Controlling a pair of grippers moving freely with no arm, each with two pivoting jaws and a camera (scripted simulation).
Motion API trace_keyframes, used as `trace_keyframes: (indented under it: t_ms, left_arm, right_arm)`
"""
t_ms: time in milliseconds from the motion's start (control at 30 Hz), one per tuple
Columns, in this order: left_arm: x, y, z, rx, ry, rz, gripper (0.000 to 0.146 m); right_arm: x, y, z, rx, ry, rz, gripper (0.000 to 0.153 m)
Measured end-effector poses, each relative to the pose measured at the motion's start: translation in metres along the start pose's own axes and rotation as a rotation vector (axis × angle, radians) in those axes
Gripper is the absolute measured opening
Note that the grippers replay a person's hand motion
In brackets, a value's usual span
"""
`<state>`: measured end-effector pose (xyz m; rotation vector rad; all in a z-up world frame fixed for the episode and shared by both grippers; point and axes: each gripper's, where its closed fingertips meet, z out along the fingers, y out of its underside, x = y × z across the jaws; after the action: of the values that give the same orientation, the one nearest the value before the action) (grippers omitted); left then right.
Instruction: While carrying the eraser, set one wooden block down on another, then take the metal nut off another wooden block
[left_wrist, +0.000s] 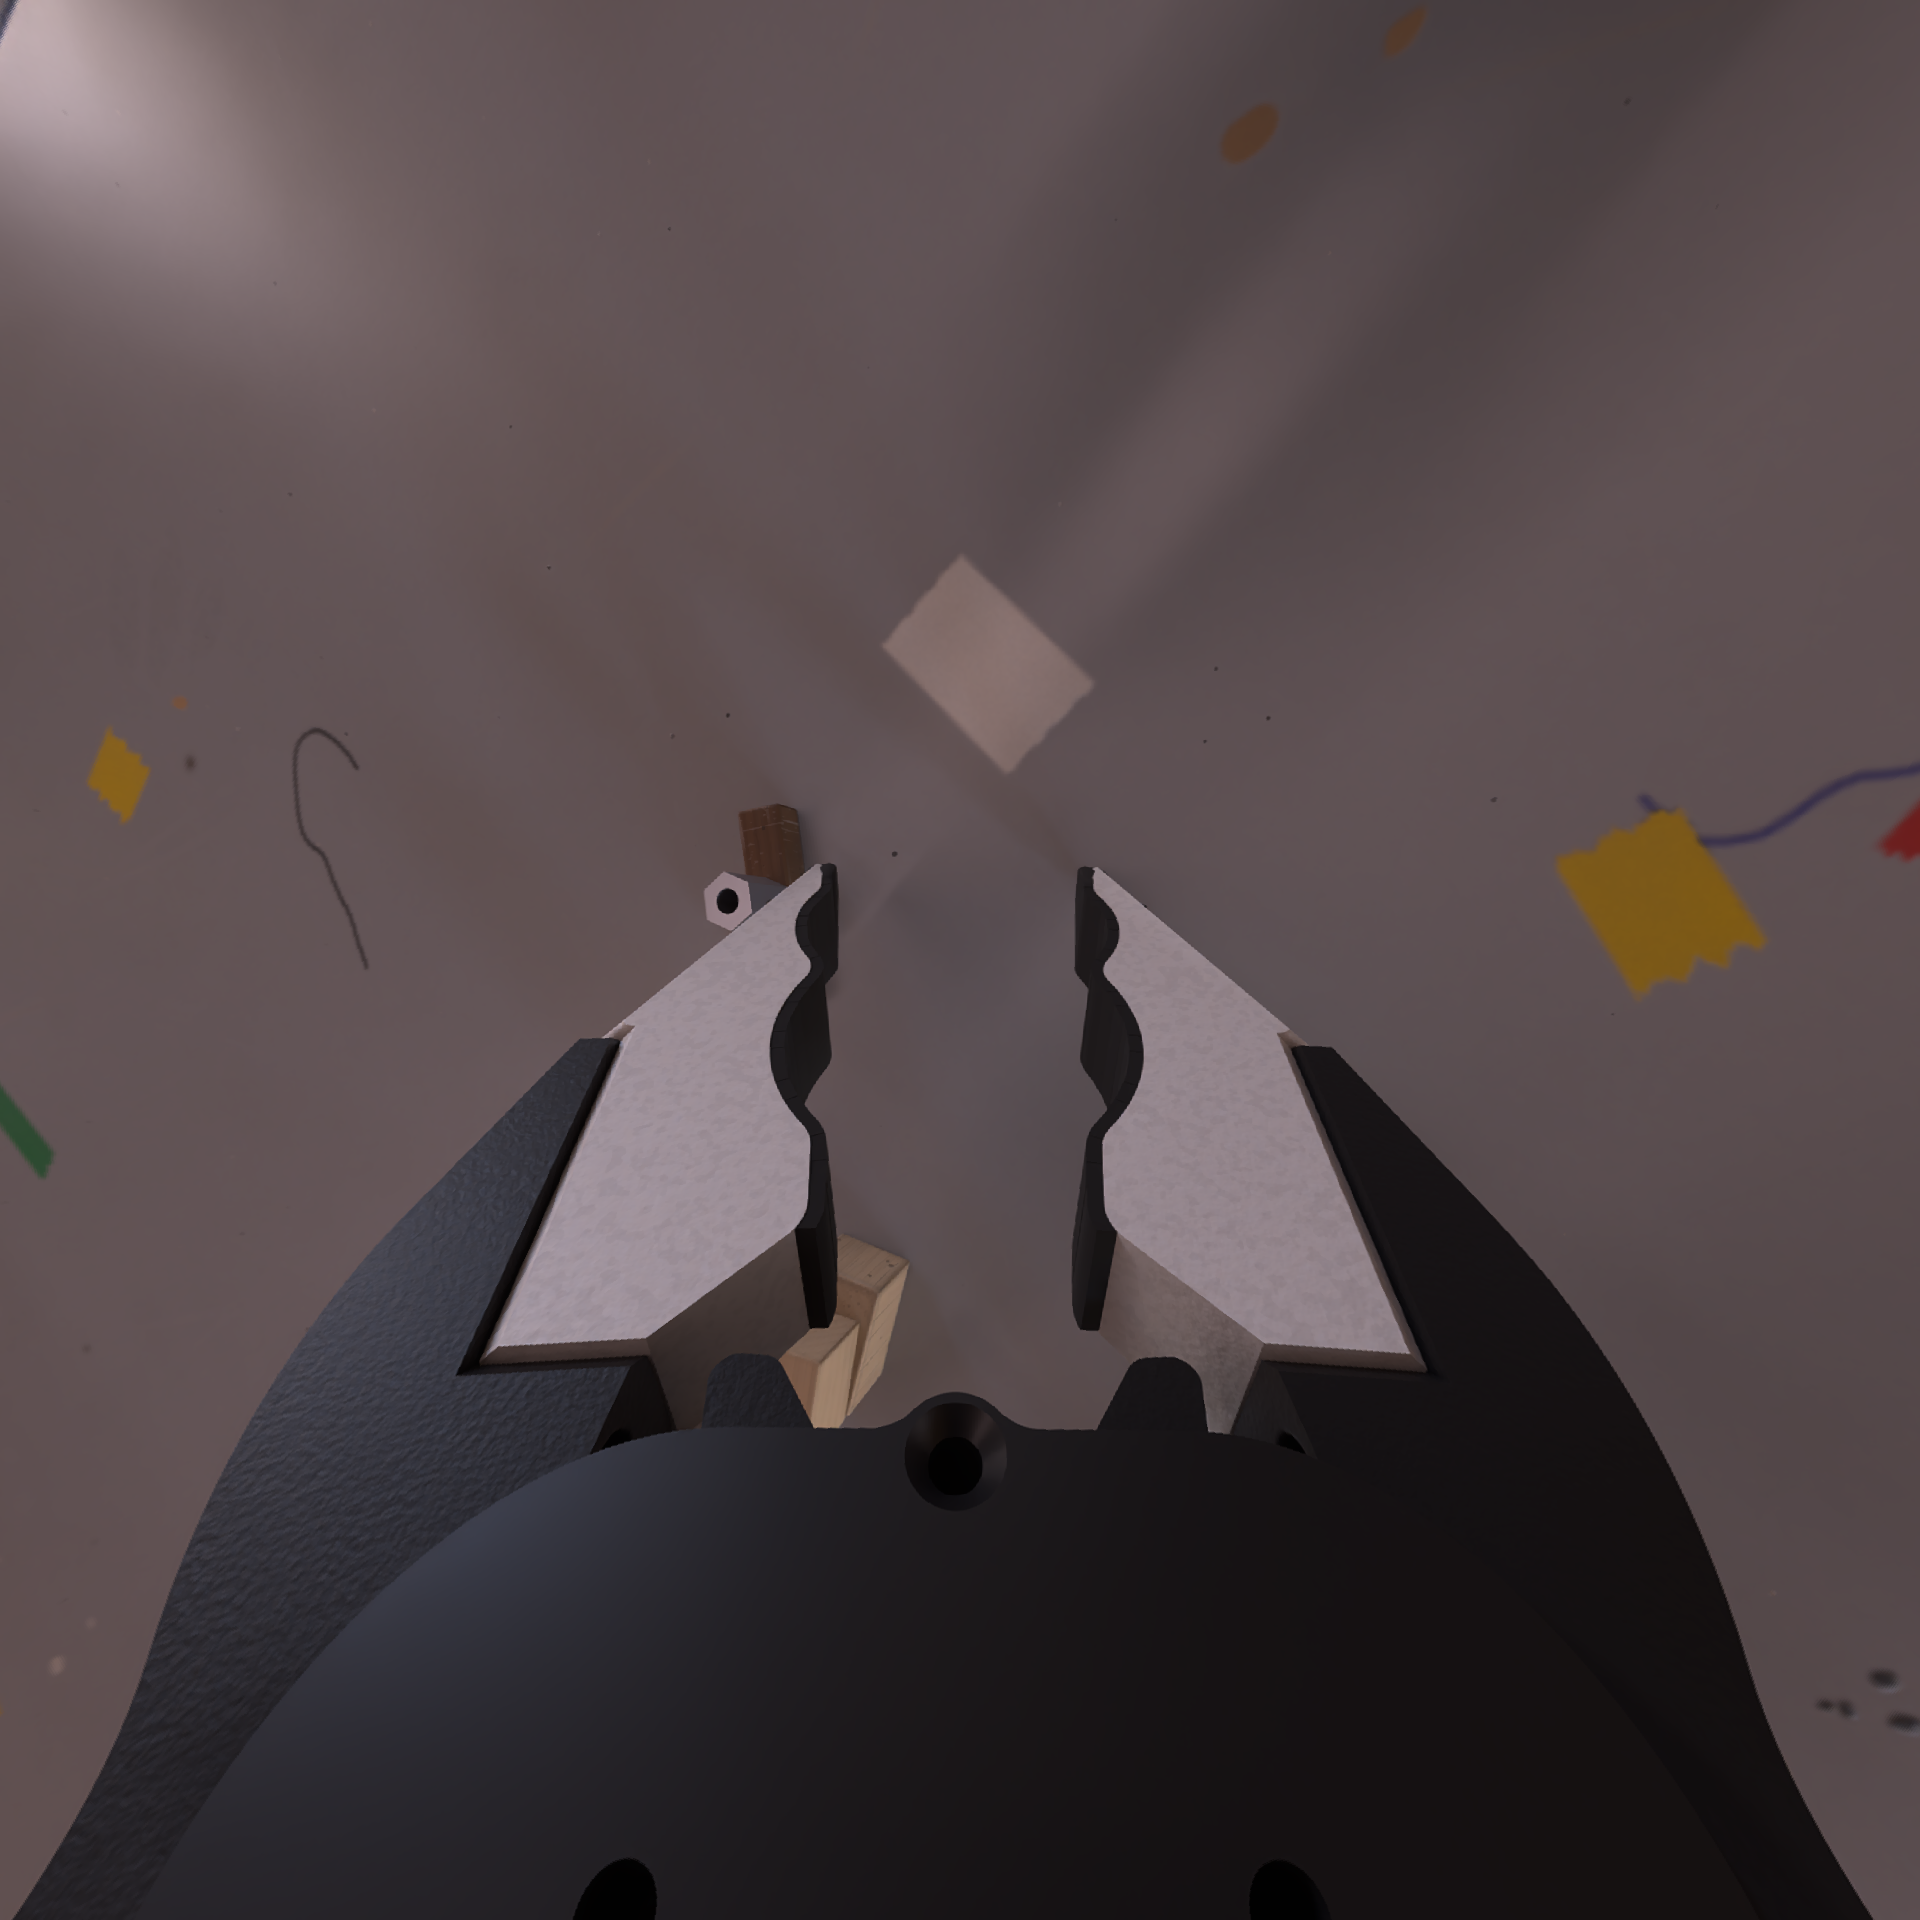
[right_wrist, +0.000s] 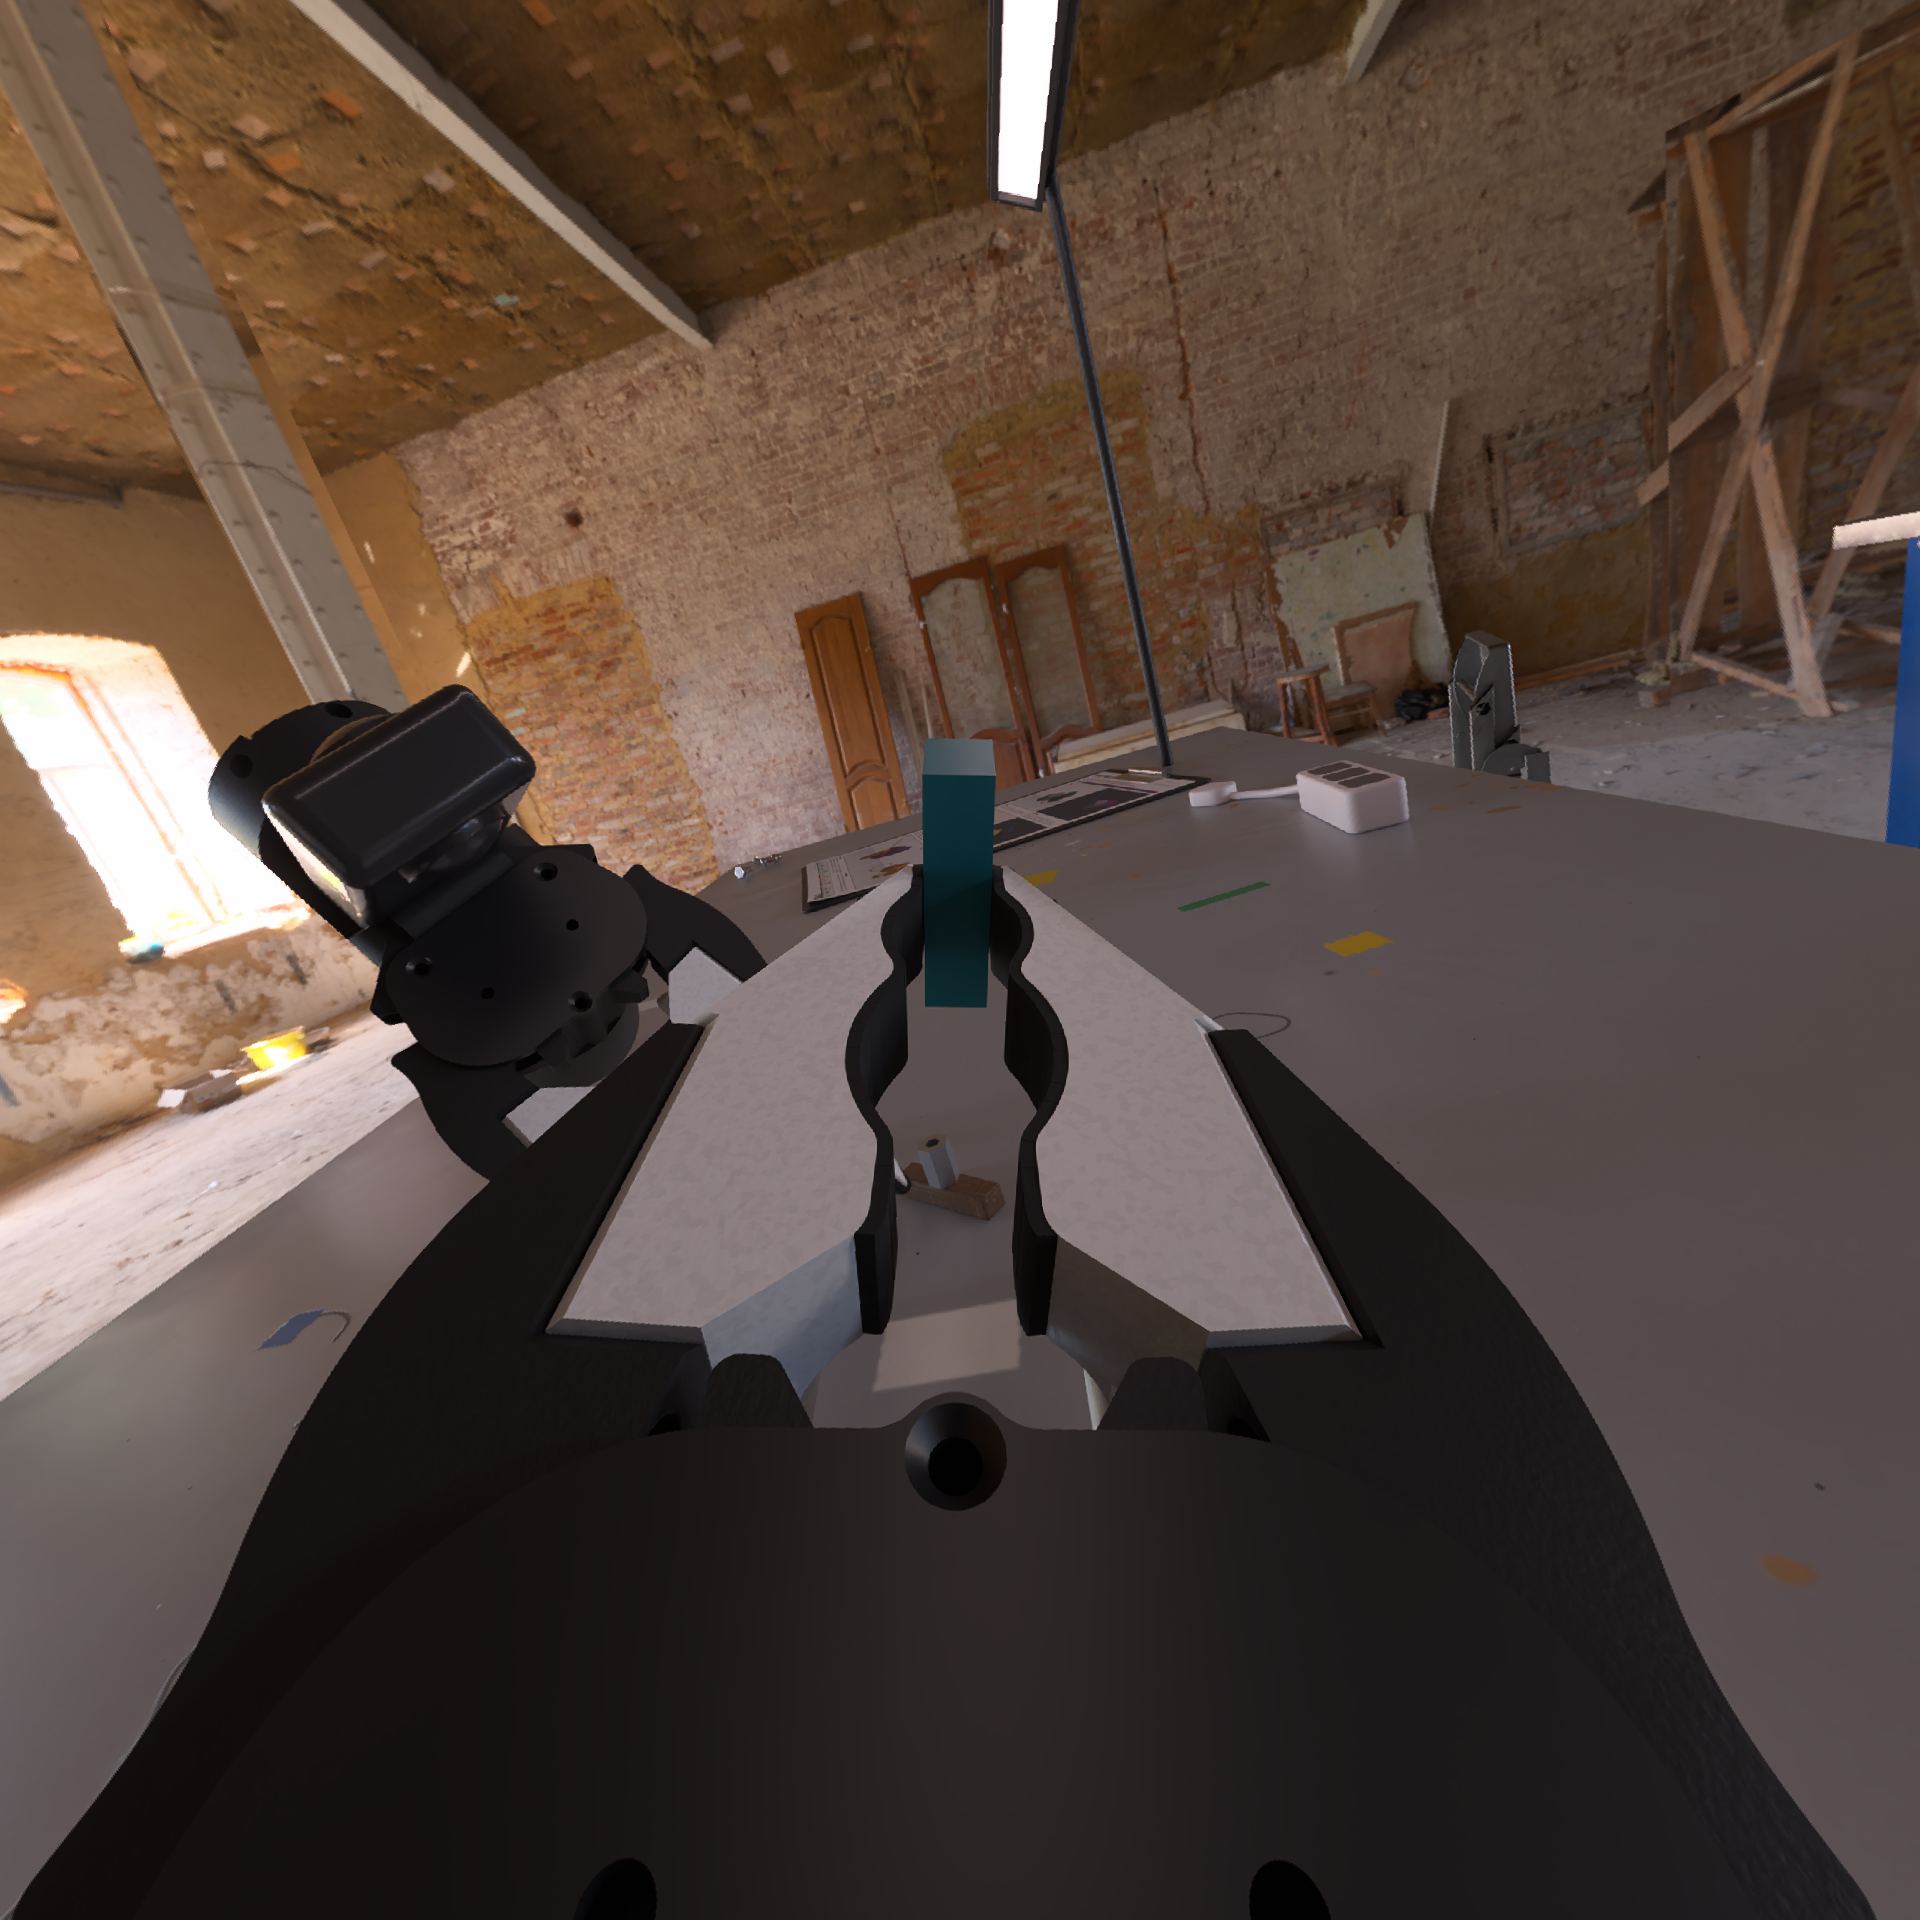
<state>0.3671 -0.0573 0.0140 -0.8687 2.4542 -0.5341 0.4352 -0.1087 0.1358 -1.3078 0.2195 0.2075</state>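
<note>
My right gripper (right_wrist: 958, 894) is shut on an upright teal eraser (right_wrist: 958, 821), held above the grey table (right_wrist: 1455, 1143). Between its fingers, farther off, a metal nut (right_wrist: 937, 1158) stands on a dark brown wooden block (right_wrist: 961, 1197). My left gripper (left_wrist: 956, 883) is open and empty, pointing down at the table. The same nut (left_wrist: 727, 899) and dark block (left_wrist: 769, 836) lie just left of its left fingertip. Two pale wooden blocks (left_wrist: 857, 1335), one against the other, show under its left finger, partly hidden. The left gripper's black body (right_wrist: 488, 935) shows in the right wrist view.
A pale paper square (left_wrist: 987, 660) and yellow tape patches (left_wrist: 1657, 899) lie flat on the table. At the far end are a printed sheet (right_wrist: 1081, 805), a white power strip (right_wrist: 1351, 795) and a dark upright object (right_wrist: 1484, 707). A blue panel (right_wrist: 1903, 686) stands at the right edge.
</note>
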Motion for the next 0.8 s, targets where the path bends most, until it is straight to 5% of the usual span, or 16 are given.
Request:
trace_keyframes:
  t_ms: [267, 467, 567, 800]
  left_arm:
    - [-0.015, -0.030, -0.031, 0.167, 0.001, -0.051, 0.033]
    - [-0.047, 0.000, 0.000, -0.132, -0.043, -0.175, 0.037]
    - [-0.045, 0.012, 0.007, -0.229, -0.009, -0.148, 0.010]
    - [-0.049, 0.004, 0.003, -0.083, 0.032, -0.231, 0.010]
  right_arm:
    - [0.003, -0.003, 0.006, 0.002, -0.016, 0.004, 0.011]
    - [0.007, -0.002, 0.008, 0.005, -0.022, 0.030, 0.011]
    - [0.007, -0.001, 0.006, 0.008, -0.022, 0.035, 0.011]
    - [0.015, -0.001, 0.003, 0.021, -0.003, 0.050, 0.011]
